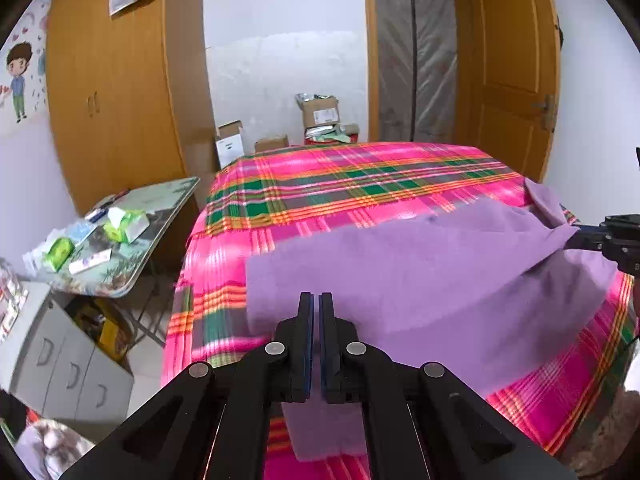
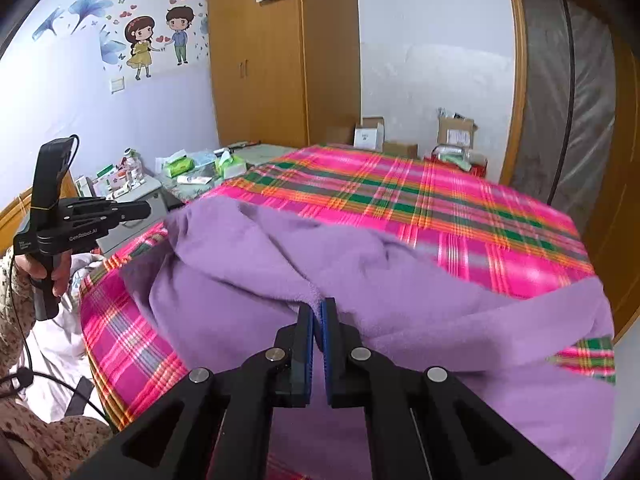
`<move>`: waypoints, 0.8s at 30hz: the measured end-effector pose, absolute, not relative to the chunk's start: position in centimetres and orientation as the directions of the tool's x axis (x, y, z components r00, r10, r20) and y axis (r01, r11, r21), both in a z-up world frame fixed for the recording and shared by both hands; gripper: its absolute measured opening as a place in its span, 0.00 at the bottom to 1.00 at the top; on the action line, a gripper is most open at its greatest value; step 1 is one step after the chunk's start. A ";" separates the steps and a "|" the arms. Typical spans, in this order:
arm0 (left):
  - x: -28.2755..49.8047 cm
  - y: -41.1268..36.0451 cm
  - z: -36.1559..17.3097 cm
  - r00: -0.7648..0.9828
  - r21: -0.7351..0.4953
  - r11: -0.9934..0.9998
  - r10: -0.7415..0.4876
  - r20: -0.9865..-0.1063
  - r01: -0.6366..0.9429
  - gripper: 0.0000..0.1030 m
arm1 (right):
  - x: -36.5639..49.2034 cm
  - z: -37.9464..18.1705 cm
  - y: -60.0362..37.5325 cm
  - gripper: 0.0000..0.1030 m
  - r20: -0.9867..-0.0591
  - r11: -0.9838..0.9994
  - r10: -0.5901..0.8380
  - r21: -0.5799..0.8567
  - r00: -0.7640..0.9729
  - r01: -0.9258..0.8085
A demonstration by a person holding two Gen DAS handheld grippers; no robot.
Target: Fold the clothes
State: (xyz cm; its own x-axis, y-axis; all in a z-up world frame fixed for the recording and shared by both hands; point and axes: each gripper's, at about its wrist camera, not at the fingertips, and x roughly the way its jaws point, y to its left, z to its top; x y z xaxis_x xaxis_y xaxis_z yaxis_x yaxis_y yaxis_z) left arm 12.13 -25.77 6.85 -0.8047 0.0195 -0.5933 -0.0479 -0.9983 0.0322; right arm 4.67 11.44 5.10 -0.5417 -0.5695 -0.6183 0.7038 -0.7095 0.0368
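Nearest me, my left gripper (image 1: pixel 316 300) is pinched shut on the near edge of the purple cloth (image 1: pixel 400 264). My right gripper (image 2: pixel 319 312) is likewise clamped on a fold of it (fabric bunches up right at the fingertips). The cloth lies draped and partly lifted over the plaid bedspread (image 1: pixel 360 176). Beyond the bed: cardboard boxes (image 1: pixel 320 112), a wardrobe (image 1: pixel 112 92), a door (image 1: pixel 512 60).
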 end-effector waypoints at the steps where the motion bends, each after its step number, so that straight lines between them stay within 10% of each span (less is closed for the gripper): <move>1: 12.2 -25.8 6.6 -0.799 0.021 -0.999 0.027 -0.601 -0.049 0.02 | 4.7 4.8 11.5 0.04 -0.622 -0.711 -0.569 0.044 -0.538 0.702; 9: 11.4 -27.9 4.1 -0.736 -0.194 -0.981 0.115 -0.667 0.023 0.04 | 4.8 3.4 12.1 0.04 -0.638 -0.723 -0.564 0.076 -0.524 0.686; 16: 8.7 -30.4 2.4 -0.690 -0.472 -0.874 0.271 -0.671 0.116 0.33 | 4.4 3.1 12.4 0.04 -0.635 -0.729 -0.567 0.091 -0.525 0.678; 24: 6.7 -33.0 0.3 -0.677 -0.622 -0.729 0.306 -0.670 0.286 0.33 | 3.8 2.8 12.8 0.04 -0.631 -0.733 -0.574 0.113 -0.521 0.671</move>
